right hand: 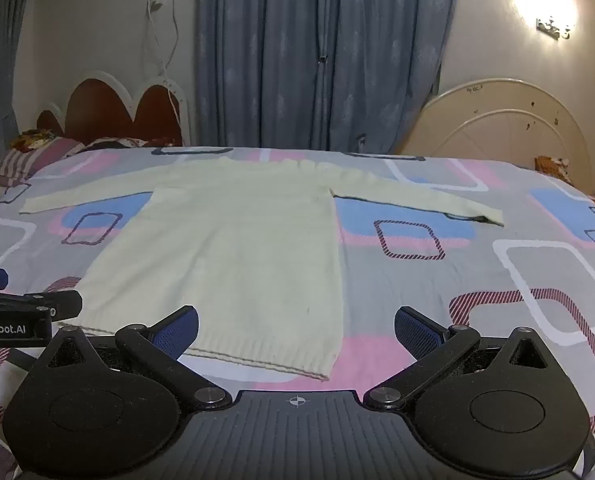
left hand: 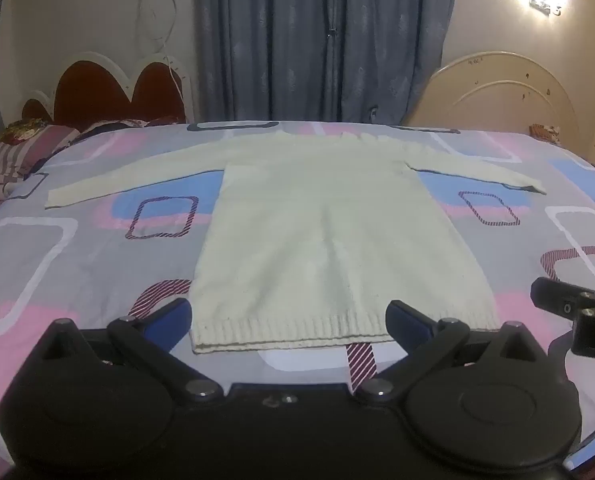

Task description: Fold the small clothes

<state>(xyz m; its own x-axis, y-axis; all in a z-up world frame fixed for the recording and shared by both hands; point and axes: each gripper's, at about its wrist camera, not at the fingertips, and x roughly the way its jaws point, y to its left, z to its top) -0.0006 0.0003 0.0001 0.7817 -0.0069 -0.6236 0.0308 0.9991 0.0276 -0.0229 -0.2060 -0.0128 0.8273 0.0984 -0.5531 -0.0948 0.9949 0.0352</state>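
A pale cream knit sweater (left hand: 321, 232) lies flat on the bed, both long sleeves spread out to the sides, ribbed hem toward me. It also shows in the right wrist view (right hand: 233, 248). My left gripper (left hand: 289, 320) is open, its blue-padded fingers either side of the hem and just short of it. My right gripper (right hand: 297, 328) is open near the hem's right corner, holding nothing. The right gripper shows at the right edge of the left wrist view (left hand: 577, 304); the left gripper shows at the left edge of the right wrist view (right hand: 25, 312).
The bed has a sheet (left hand: 77, 248) patterned in grey, pink and blue. Pillows (left hand: 25, 148) lie at the far left by a red headboard (left hand: 109, 92). A cream headboard (left hand: 501, 96) stands at the far right. Blue curtains (left hand: 321, 40) hang behind.
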